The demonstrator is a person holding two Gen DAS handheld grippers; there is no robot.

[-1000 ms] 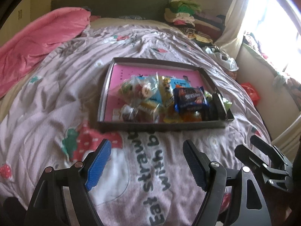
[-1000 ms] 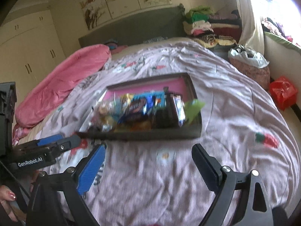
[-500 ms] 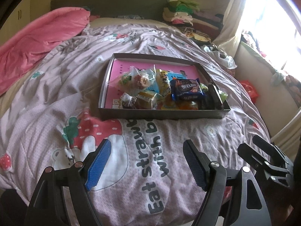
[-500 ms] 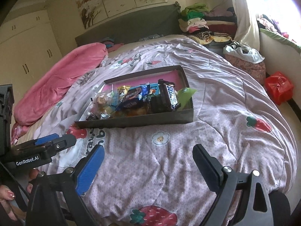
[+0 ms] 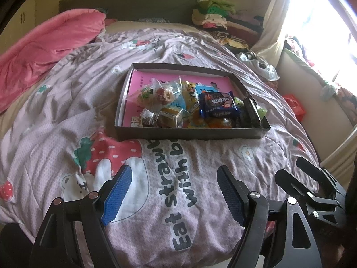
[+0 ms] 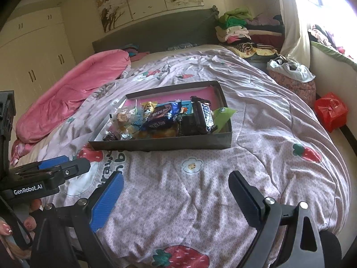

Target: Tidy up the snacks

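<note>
Bed w/ strawberry quilt (image 5: 67,111), snacks (image 5: 214,105) heaped in box (image 5: 191,134). Since 1 s ago: pulled back slightly. Left gripper (image 5: 174,192), right gripper (image 6: 176,192) fingers wide apart, empty. Early or finished, unclear.

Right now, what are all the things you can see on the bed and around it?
Box: one, dark with pink floor, middle of bed.
Snacks: many, mixed colours, piled in box's near half.
Blue cookie pack: one, on the pile.
Dark candy bar: one, at the pile's right end.
Quilt: one, lilac with strawberries, under box.
Pink blanket: one, far left.
Folded clothes: one stack, beside headboard.
Red bag: one, floor at right.
Left gripper: open, empty.
Right gripper: open, empty.
</note>
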